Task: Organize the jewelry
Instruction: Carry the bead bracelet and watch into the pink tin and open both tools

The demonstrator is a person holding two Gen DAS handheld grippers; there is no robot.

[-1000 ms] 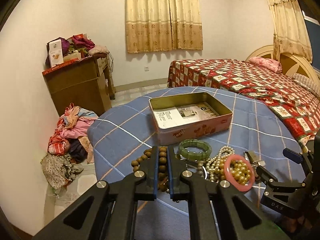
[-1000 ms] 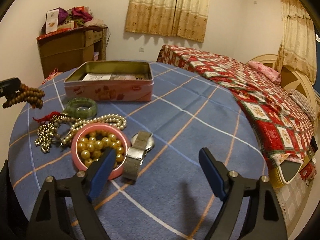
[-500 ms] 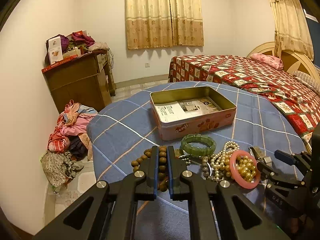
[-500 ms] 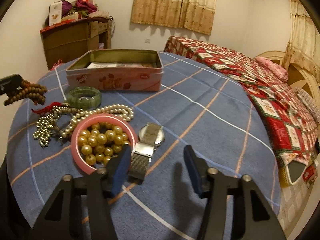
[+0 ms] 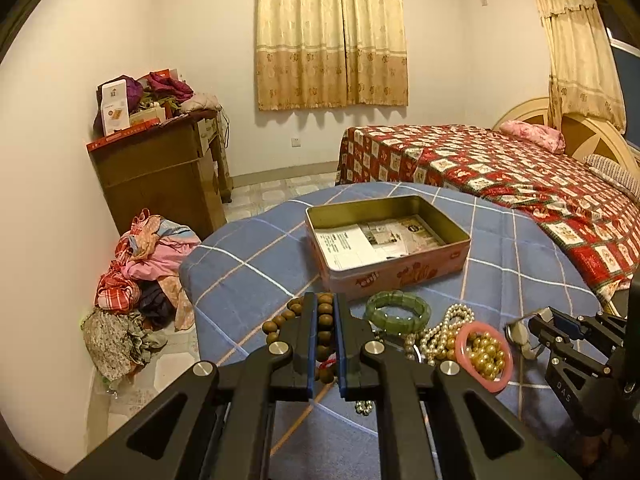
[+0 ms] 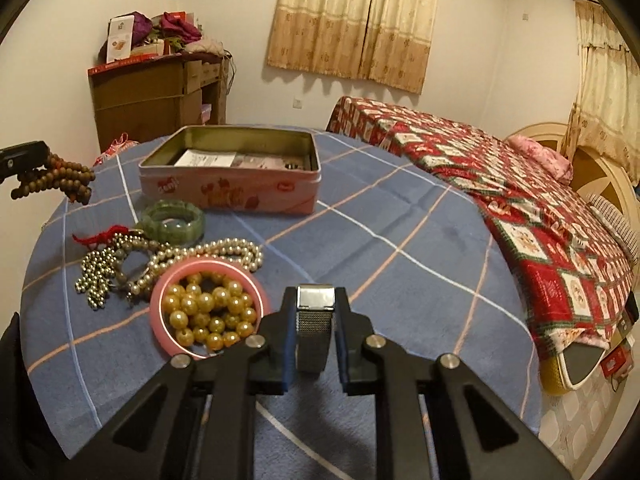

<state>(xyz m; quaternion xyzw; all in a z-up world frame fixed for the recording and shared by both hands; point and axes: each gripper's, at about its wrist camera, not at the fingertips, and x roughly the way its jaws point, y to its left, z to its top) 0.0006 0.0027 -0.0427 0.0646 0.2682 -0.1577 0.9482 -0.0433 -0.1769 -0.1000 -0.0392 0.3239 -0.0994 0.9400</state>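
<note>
Meanwhile, wooden prayer beads (image 5: 325, 322) are clamped by the left gripper (image 5: 326, 344) as the mesh-band watch (image 6: 315, 322) is being closed on by the right gripper (image 6: 314, 334), with the tin (image 6: 236, 188) at eleven o'clock judged next.

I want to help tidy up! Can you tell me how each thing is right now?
Tin box: open, only papers inside.
Left gripper: shut on wooden beads, lifted.
Right gripper: closing on the watch.
Green bracelet: lying on the table.
Pink bangle: lying flat, gold beads inside.
</note>
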